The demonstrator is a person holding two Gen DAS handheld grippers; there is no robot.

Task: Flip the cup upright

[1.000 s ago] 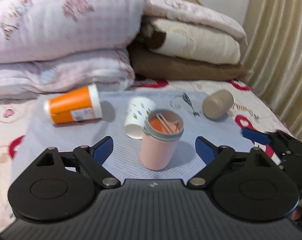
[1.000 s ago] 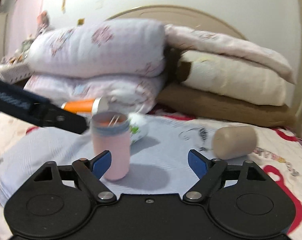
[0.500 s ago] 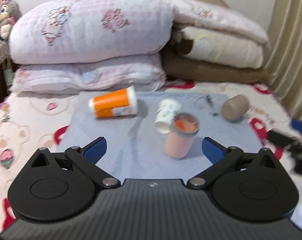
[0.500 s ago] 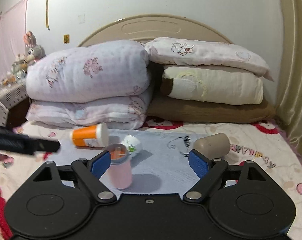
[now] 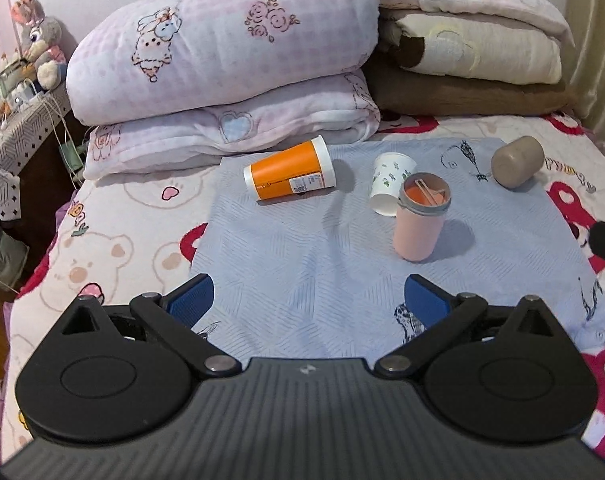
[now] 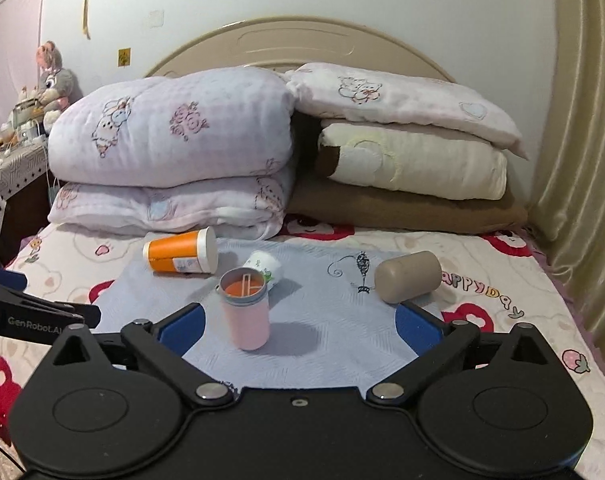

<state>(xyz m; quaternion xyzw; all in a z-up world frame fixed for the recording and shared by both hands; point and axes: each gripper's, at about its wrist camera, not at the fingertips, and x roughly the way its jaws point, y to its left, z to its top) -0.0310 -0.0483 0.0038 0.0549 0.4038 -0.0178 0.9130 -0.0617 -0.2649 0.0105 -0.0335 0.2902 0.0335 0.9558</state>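
I've pulled both grippers back from the pink cup (image 5: 419, 218), upright at centre right, left gripper (image 5: 308, 300) and right gripper (image 6: 298, 326) both spread, holding nothing

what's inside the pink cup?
The upright pink cup shows an orange interior with pale crossed bars below its grey rim. Anything beneath that orange layer is hidden by the cup wall.

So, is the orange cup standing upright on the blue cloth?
No, the orange cup lies on its side on the blue cloth.

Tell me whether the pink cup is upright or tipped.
Upright: the pink cup stands on its base on the blue cloth, open mouth facing up.
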